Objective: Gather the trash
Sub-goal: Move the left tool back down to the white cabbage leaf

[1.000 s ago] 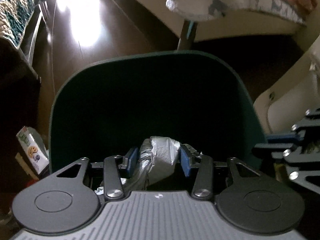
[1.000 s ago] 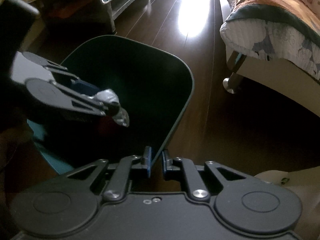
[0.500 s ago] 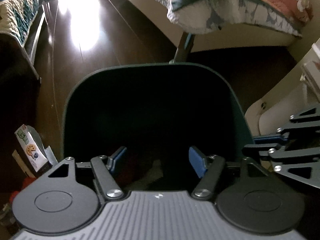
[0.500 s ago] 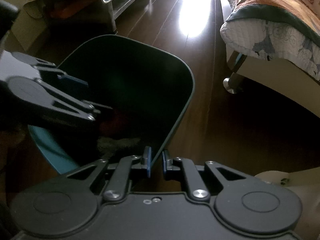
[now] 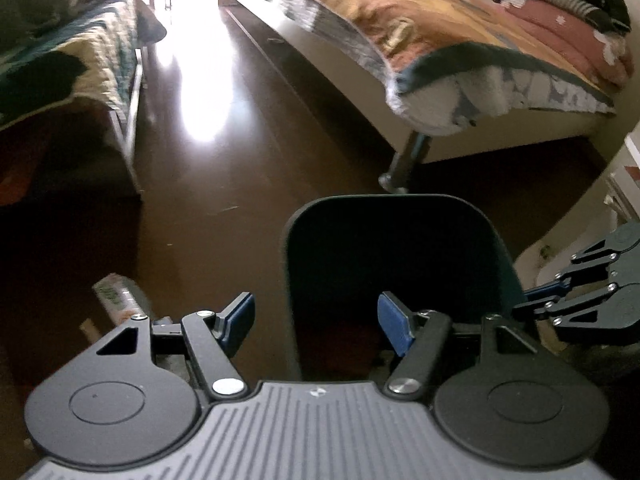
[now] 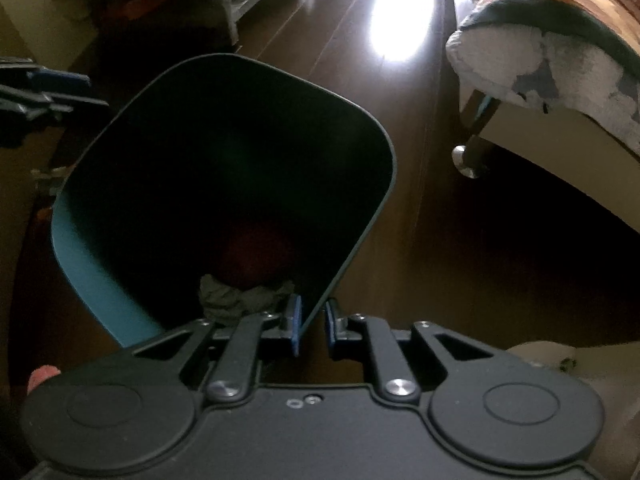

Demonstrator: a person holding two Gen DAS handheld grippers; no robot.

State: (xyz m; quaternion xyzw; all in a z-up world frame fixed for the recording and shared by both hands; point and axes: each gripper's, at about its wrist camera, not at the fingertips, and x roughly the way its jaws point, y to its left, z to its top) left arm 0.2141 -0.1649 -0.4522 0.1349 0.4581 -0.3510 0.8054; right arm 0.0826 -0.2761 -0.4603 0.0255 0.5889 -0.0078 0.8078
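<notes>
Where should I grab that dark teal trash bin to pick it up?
Grip the trash bin by its thin rim along a straight side, coming down from above, one finger inside and one outside. The wall is thin and the top is open.

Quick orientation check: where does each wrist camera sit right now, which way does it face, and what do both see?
Left wrist: behind the open, empty left gripper, angled down over the floor toward the bed.
Right wrist: behind the right gripper, looking steeply into the bin; jaws opening around its rim.
Shared: bin, bed, floor glare, each other's gripper.
</notes>
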